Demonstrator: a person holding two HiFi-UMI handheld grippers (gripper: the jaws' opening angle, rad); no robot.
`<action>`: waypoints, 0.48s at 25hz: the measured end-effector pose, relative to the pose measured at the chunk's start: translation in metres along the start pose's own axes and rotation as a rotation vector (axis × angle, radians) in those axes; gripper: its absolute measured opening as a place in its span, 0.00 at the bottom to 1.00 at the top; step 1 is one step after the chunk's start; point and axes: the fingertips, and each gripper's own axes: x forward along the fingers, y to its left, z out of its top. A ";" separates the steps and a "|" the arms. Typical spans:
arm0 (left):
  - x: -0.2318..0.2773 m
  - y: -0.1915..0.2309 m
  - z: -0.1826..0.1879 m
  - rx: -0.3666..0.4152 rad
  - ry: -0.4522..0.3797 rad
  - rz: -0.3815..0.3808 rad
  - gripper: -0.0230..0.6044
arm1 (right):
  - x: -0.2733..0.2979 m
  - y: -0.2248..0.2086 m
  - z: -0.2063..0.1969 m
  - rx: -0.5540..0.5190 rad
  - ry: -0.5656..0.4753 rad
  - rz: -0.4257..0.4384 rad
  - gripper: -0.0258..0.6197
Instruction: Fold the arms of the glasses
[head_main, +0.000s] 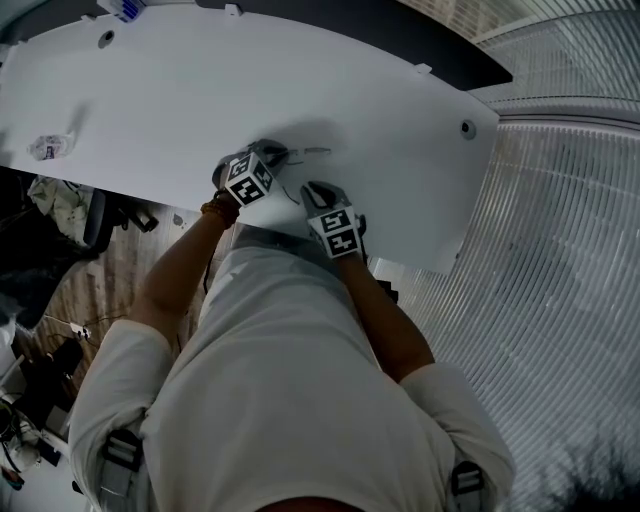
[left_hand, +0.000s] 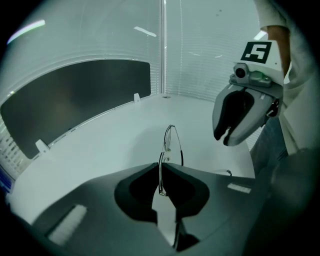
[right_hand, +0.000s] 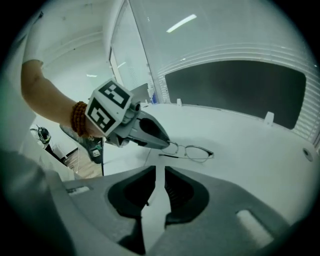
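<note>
Thin wire-rimmed glasses (head_main: 302, 153) lie on the white table (head_main: 160, 110). My left gripper (head_main: 274, 153) is shut on them: in the left gripper view the near lens rim (left_hand: 160, 176) stands pinched between its jaws (left_hand: 160, 169), and the far lens (left_hand: 170, 138) sticks out beyond. In the right gripper view the glasses (right_hand: 194, 152) rest flat, one end under the left gripper (right_hand: 167, 144). My right gripper (head_main: 313, 189) hovers just short of them, above the table (left_hand: 227, 136). Its jaws (right_hand: 160, 172) stand a narrow slit apart with nothing between them.
A crumpled clear wrapper (head_main: 50, 146) lies at the table's far left. A dark panel (left_hand: 75, 95) runs behind the table. The near table edge (head_main: 270, 232) is close to the person's body. Clutter covers the floor (head_main: 60, 210) at left.
</note>
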 end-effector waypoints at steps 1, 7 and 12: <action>0.000 0.000 0.000 0.000 0.001 0.001 0.07 | 0.002 0.009 -0.001 -0.010 0.006 0.017 0.13; 0.001 0.002 0.001 0.003 0.010 0.002 0.07 | 0.024 0.046 -0.011 -0.048 0.049 0.083 0.16; 0.002 0.003 -0.002 -0.001 0.010 0.004 0.07 | 0.041 0.047 -0.027 -0.141 0.092 0.048 0.20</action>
